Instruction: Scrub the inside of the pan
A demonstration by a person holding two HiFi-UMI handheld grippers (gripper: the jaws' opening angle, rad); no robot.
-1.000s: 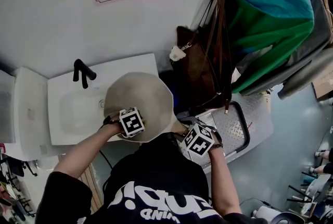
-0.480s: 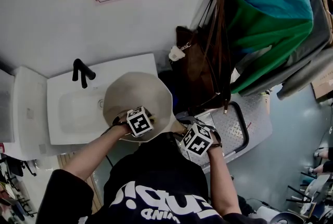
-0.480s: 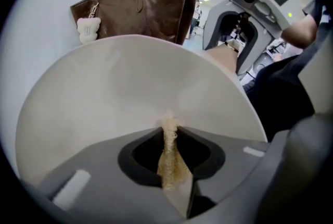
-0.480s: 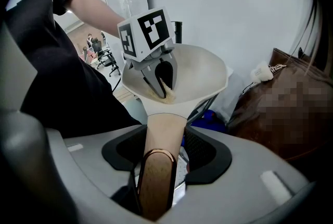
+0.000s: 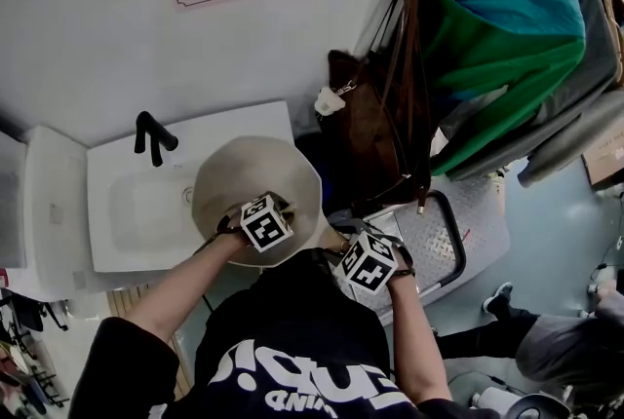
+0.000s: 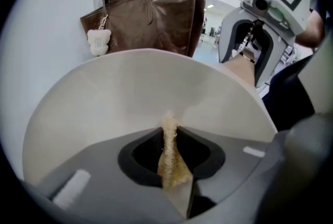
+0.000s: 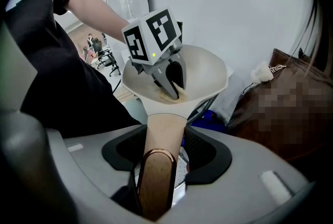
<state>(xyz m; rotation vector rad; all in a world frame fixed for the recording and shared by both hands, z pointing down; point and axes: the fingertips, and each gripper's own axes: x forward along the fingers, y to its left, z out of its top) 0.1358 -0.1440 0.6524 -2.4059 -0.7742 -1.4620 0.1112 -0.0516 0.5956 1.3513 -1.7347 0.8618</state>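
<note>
The left gripper (image 7: pixel 173 91) is closed on a scrub pad (image 6: pixel 169 160), a pale yellow, coarse, fibrous piece pinched flat between the jaws, its frayed tip poking out past them. The tip touches the inside wall of the pan (image 6: pixel 130 98), on the side nearest the person.

The right gripper (image 7: pixel 165 137) is clamped on the pan's handle (image 7: pixel 158 165), a tan, wood-coloured bar with a coppery ring at its near end. The handle runs straight out between the jaws to the bowl.

The pan is cream both inside and out, smooth and matte, with a wide flaring wall. Its rim comes to a blunt corner on one side. I cannot make out any dirt or foam on the inner surface.

In the head view the pan is held up off any support, overlapping the right edge of a white sink (image 5: pixel 127 212) that carries a black tap (image 5: pixel 151 136). A brown bag (image 6: pixel 151 20) hangs on the wall just beyond the pan.
</note>
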